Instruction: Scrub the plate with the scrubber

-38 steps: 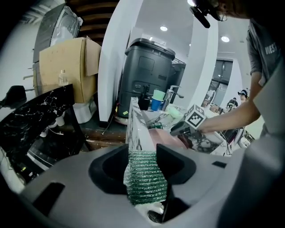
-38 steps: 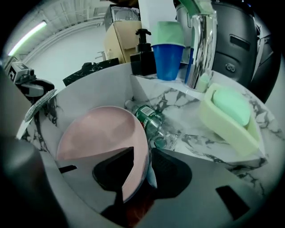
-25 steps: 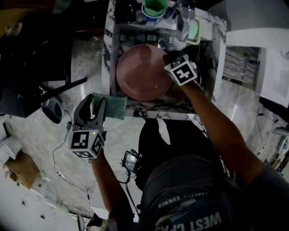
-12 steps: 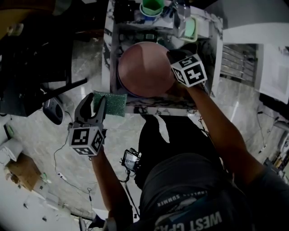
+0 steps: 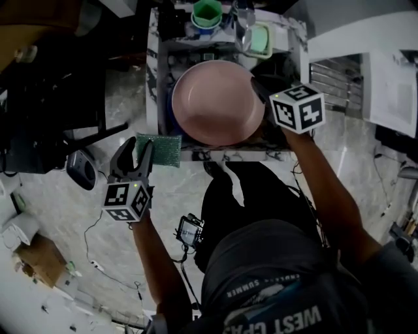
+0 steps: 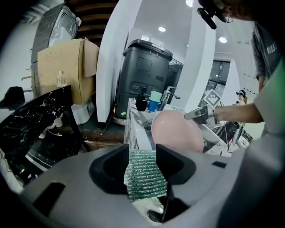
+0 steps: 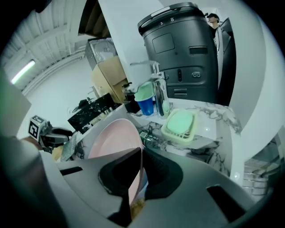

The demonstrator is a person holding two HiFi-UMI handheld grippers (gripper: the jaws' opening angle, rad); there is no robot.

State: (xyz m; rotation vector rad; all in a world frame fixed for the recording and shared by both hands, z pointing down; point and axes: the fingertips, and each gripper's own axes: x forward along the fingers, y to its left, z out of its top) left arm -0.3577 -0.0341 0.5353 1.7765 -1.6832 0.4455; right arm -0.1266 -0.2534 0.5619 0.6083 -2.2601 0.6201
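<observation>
A pink plate (image 5: 215,101) hangs tilted over the marble sink (image 5: 151,78), and my right gripper (image 5: 260,85) is shut on its right rim. In the right gripper view the plate's (image 7: 111,140) edge runs between the closed jaws of the right gripper (image 7: 139,156). My left gripper (image 5: 138,149) stays left of the sink's front corner, shut on a green glittery scrubber (image 5: 160,150). The left gripper view shows the scrubber (image 6: 144,173) pinched between the jaws of the left gripper (image 6: 142,156), with the plate (image 6: 176,131) beyond it.
A green soap dish (image 5: 259,39) and a green cup in a blue one (image 5: 207,13) stand behind the sink by the faucet (image 7: 156,84). A black bin (image 7: 182,49) stands behind them. A cardboard box (image 6: 67,71) sits at the left, and cables lie on the floor.
My right gripper has risen and shifted right with the plate, lifting it out of the sink toward the camera. The left gripper and scrubber have stayed where they were.
</observation>
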